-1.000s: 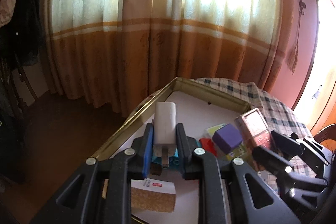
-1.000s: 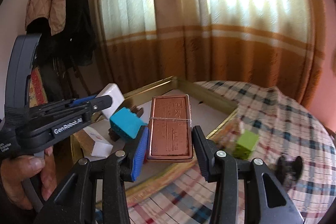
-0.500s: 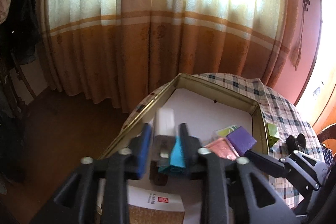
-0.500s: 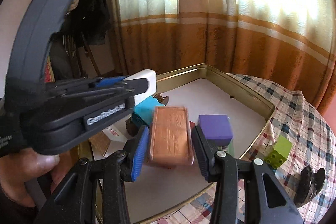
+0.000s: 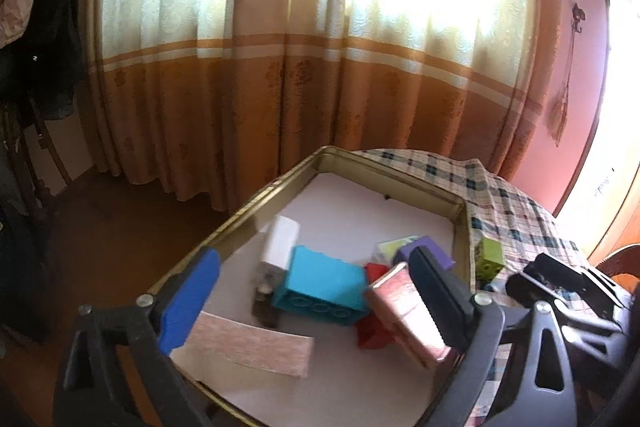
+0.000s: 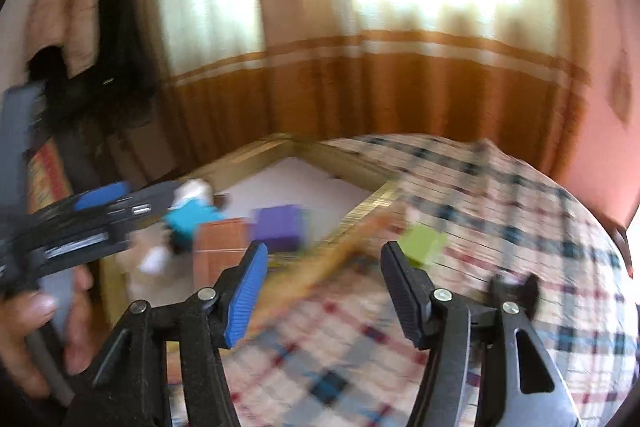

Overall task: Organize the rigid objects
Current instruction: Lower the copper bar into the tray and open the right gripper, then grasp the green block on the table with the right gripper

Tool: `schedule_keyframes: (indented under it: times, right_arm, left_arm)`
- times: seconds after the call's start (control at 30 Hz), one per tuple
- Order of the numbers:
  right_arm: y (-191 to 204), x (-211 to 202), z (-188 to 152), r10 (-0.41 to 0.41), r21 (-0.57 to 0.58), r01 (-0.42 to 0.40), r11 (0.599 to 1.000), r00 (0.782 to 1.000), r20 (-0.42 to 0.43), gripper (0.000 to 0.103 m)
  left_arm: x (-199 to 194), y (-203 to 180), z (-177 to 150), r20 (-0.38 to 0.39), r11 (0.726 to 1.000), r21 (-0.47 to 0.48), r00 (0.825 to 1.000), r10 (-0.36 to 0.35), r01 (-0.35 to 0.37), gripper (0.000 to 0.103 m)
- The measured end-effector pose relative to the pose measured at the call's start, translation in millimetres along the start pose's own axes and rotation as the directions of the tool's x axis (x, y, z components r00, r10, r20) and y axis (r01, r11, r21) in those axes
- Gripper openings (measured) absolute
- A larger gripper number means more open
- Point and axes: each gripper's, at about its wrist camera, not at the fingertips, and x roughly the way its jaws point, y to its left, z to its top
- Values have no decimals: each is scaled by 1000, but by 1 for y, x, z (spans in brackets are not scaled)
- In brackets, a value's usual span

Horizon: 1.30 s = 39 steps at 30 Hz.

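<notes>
Left wrist view is showing one gold-rimmed tray (image 5: 240,217) with a white floor sitting on a plaid tablecloth (image 5: 516,203), and inside it one white charger (image 5: 280,241), one teal brick (image 5: 324,285), one purple block (image 5: 432,253), one red piece (image 5: 374,331), one copper-coloured tin (image 5: 404,315) and one flat cork-patterned box (image 5: 252,341) are lying close together. One lime-green brick (image 5: 490,259) is resting on the cloth just outside the tray's right rim. The left gripper (image 5: 316,301) is spreading its jaws wide over the tray, gripping nothing, with the charger and teal brick lying free between the fingers. The right gripper (image 6: 324,287) is also opening, hovering above the cloth beside the tray's edge with nothing pressed between its pads. Right wrist view, heavily blurred, is adding what the other lacks: a person's hand (image 6: 36,323) wrapping the left gripper's handle, and dark clothing (image 6: 116,59) hanging by the wall; it is hiding the cork-patterned box and the red piece. Any lettering on the gripper body or on the objects is smeared beyond reading in both views.
</notes>
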Motion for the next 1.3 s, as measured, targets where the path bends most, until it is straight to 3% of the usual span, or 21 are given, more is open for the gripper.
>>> schedule_keyframes:
  times: [0.27,0.63,0.67,0.7,0.77,0.93,1.07,1.3]
  right_arm:
    - [-29,32,15,-92,60,98,993,991,-94,62]
    - [-37,83,20,-163,88,184,979,966,-203,61]
    - [-37,84,18,-174,80,193,978,963,-205,59]
    - [-36,86,17,-176,72,195,978,961,-212,46]
    - [-35,89,14,-165,67,185,980,959,-230,34]
    - [-34,65,13,-133,69,146,987,976,-173,34]
    - [-44,17,15,-125,94,131,987,990,-73,34]
    - [-87,-33,7,-212,131,211,969,977,-3,34]
  left_arm:
    - [11,-29,9,-44,999,47,999,24,-22,100]
    - [11,-26,17,-43,1000,5,999,5,-5,103]
    - [12,-27,17,-43,1000,5,999,2,-2,103]
    - [12,-29,17,-44,1000,9,999,-1,2,103]
    - [14,-33,16,-44,1000,26,999,-1,2,103]
    - [23,-47,17,-62,999,49,998,5,-2,103]
    - [18,-63,21,-45,998,64,999,-10,13,103]
    - [19,-126,11,-51,985,156,996,-72,79,103]
